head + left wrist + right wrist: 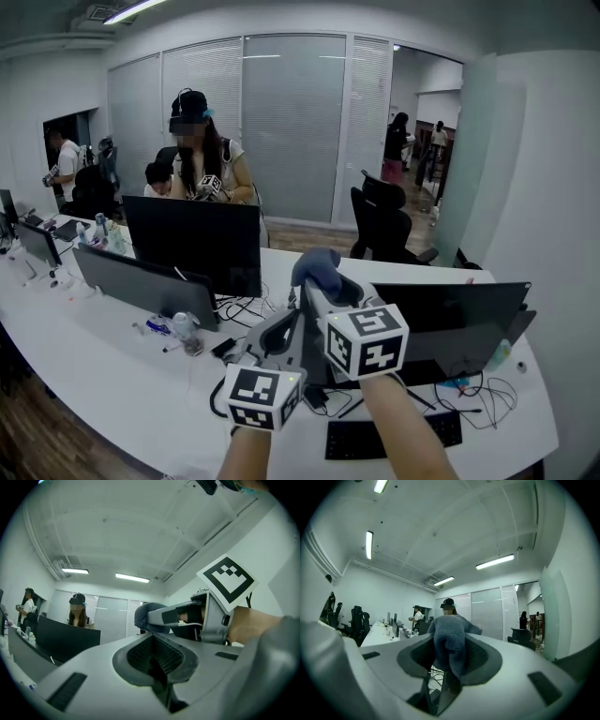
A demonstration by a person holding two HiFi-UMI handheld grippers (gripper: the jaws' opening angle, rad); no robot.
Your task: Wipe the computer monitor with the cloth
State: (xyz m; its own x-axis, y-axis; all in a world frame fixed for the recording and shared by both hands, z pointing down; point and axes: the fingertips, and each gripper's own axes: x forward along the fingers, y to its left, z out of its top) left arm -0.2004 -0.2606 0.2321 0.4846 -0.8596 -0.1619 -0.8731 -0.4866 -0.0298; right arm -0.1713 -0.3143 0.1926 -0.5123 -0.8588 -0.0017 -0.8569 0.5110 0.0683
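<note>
My right gripper (319, 284) is raised in front of me, shut on a blue-grey cloth (317, 266) that bunches over its tips. In the right gripper view the cloth (449, 646) hangs down between the jaws of the right gripper (450, 663). The dark computer monitor (457, 315) stands on the desk just right of and below that gripper, apart from the cloth. My left gripper (279, 330) is held low beside the right one, shut with nothing in it. In the left gripper view, the left gripper (157, 660) points up at the ceiling, with the cloth (144, 617) showing beyond it.
A black keyboard (394, 434) and loose cables (478, 394) lie on the white desk (112, 375) before the monitor. Other monitors (192, 242) stand at the left, with a water bottle (187, 333) near them. A person (202, 155) sits opposite; office chairs (380, 220) stand behind.
</note>
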